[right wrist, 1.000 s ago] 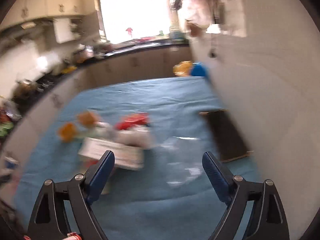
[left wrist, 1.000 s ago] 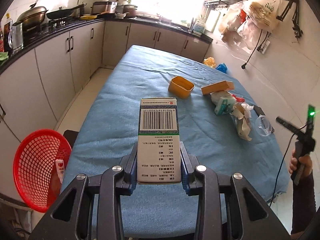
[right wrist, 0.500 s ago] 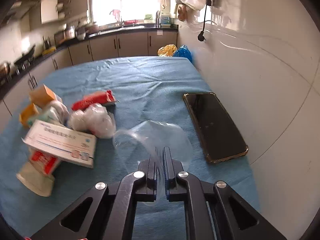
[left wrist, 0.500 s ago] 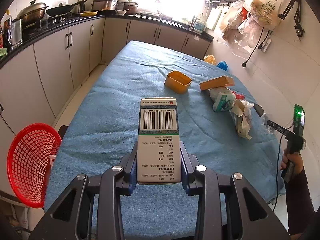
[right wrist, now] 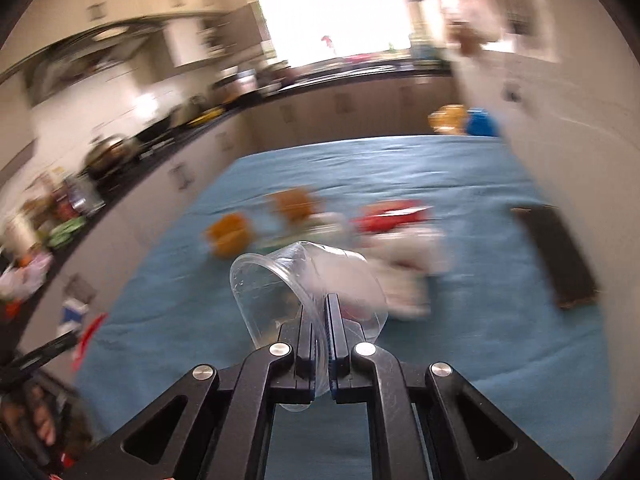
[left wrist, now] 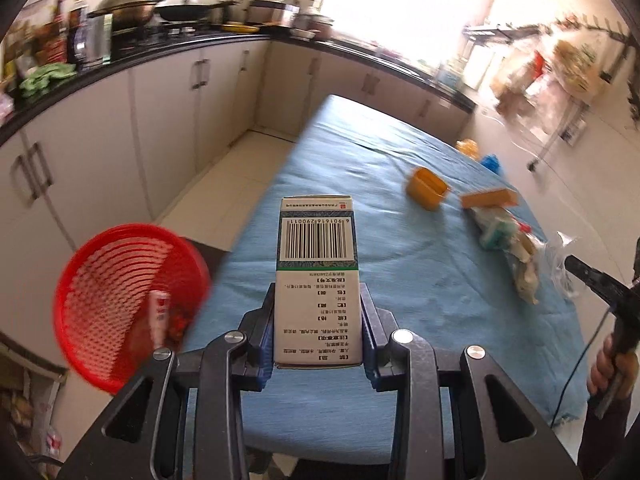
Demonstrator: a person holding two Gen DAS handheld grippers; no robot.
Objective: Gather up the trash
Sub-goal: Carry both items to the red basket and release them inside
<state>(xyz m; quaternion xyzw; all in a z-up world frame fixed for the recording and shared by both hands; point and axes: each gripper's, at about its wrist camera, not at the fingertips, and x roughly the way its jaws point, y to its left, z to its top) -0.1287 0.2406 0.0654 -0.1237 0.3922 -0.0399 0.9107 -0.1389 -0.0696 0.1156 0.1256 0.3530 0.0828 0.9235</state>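
Holding now: the left gripper point(left wrist: 318, 334) is clamping a printed carton point(left wrist: 316, 280) by its two long side faces, above the near edge of the blue-covered counter point(left wrist: 400, 264).
Right side: the right gripper point(right wrist: 319, 330) is pinching the wall of a clear plastic cup point(right wrist: 280, 280), its fingers point(right wrist: 306, 332) closed down to the thin plastic, with the cup lifted over the counter.
Carton handling: it is looking light and stiff; gripping low on the sides is leaving the top free.
Cup handling: it is looking very light, thin and crushable; the rim is already bending, so a gentle pinch near the rim seems enough.
Writing: a barcode with digits and lines of Chinese print, upside down in view, too small to read.
Destination: the red basket point(left wrist: 100, 280) is standing on the floor beside the counter, already holding a small tube.
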